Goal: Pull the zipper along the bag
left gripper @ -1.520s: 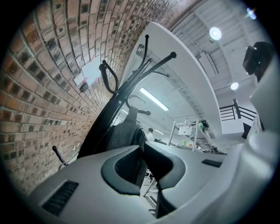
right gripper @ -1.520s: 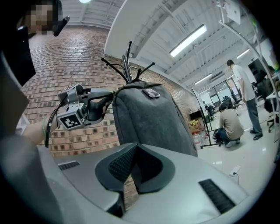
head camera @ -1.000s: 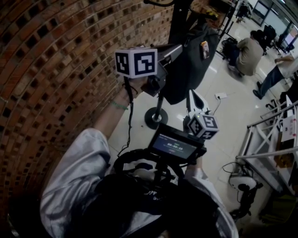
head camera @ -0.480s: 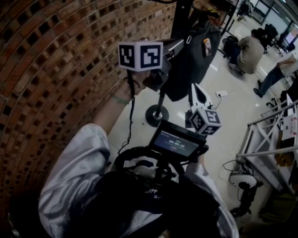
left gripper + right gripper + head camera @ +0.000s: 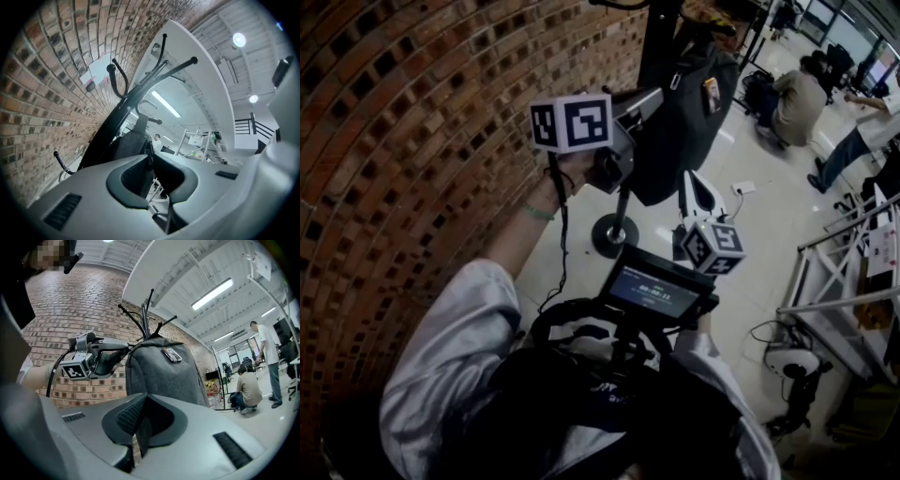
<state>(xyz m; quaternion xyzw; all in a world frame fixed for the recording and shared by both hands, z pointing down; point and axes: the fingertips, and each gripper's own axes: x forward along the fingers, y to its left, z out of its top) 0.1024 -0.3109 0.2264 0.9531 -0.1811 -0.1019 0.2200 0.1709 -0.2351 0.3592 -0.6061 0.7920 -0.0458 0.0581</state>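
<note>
A dark grey backpack (image 5: 684, 122) hangs on a black coat stand (image 5: 614, 236) by the brick wall. My left gripper (image 5: 659, 97) reaches level to the bag's top left edge (image 5: 133, 352). Its jaws have just been opening slightly but still stand almost together, pinching a thin dark cord that looks like the zipper pull (image 5: 161, 216). Past the left gripper (image 5: 151, 159) the bag (image 5: 131, 145) hangs close. My right gripper (image 5: 694, 178) sits lower, short of the bag's front (image 5: 164, 376). The right gripper (image 5: 145, 397) is shut on nothing. The zipper track itself is hard to make out.
The brick wall (image 5: 412, 141) runs close on the left. The stand's hooks (image 5: 145, 317) rise above the bag. A small screen unit (image 5: 656, 291) hangs at the person's chest. Metal racks (image 5: 844, 272) stand to the right, and two people (image 5: 797, 103) are in the background.
Both grippers stay at the bag, with almost no shift between frames. A person in the background on the right has moved a little.
</note>
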